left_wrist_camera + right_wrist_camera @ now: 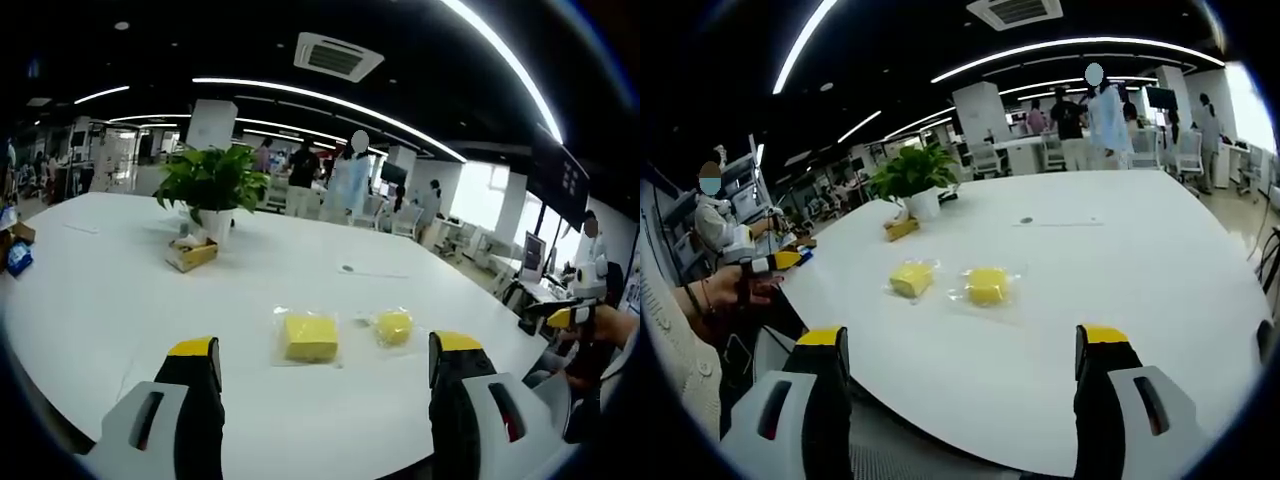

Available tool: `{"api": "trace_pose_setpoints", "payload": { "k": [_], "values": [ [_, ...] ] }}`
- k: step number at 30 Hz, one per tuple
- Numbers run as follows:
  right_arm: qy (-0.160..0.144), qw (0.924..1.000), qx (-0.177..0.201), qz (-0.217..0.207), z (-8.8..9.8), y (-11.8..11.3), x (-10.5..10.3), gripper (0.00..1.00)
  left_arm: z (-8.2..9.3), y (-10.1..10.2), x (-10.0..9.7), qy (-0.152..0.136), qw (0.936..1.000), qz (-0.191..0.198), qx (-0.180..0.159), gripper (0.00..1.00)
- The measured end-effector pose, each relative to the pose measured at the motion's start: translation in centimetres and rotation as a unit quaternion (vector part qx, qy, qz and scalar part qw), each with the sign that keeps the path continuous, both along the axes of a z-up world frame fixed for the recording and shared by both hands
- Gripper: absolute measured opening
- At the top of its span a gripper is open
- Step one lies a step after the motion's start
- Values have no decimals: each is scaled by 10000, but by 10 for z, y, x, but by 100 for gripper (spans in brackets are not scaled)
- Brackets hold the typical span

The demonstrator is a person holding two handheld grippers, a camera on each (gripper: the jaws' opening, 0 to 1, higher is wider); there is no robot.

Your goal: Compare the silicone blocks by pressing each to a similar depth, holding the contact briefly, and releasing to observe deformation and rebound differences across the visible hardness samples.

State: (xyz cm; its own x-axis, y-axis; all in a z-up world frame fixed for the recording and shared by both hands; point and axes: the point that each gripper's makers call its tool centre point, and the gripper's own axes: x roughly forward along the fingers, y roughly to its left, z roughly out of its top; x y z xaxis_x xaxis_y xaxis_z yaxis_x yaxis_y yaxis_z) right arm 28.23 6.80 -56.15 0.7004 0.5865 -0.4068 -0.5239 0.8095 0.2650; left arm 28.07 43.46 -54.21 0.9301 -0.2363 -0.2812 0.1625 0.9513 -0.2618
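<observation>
Both my left gripper (325, 372) and right gripper (965, 360) hang with jaws spread, empty. Two yellow silicone blocks, the square block (310, 337) and the rounder block (394, 326), lie bagged near the table (120, 300) edge, straight ahead of both. Neither gripper looks clearly nearer; hardness labels are unreadable.

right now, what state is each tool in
left tool: open, holding nothing.
right tool: open, holding nothing.
</observation>
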Motion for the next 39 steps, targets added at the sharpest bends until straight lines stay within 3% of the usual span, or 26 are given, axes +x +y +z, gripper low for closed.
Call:
{"api": "trace_pose_setpoints", "payload": {
  "k": [27, 39],
  "values": [
    [-5, 9999, -84, 68, 7, 7, 4, 88, 4, 4, 13, 20, 9997, -104, -230, 87],
    [43, 9998, -132, 104, 6, 12, 9, 88, -8, 6, 27, 288, 9988, -183, -355, 91]
  ]
}}
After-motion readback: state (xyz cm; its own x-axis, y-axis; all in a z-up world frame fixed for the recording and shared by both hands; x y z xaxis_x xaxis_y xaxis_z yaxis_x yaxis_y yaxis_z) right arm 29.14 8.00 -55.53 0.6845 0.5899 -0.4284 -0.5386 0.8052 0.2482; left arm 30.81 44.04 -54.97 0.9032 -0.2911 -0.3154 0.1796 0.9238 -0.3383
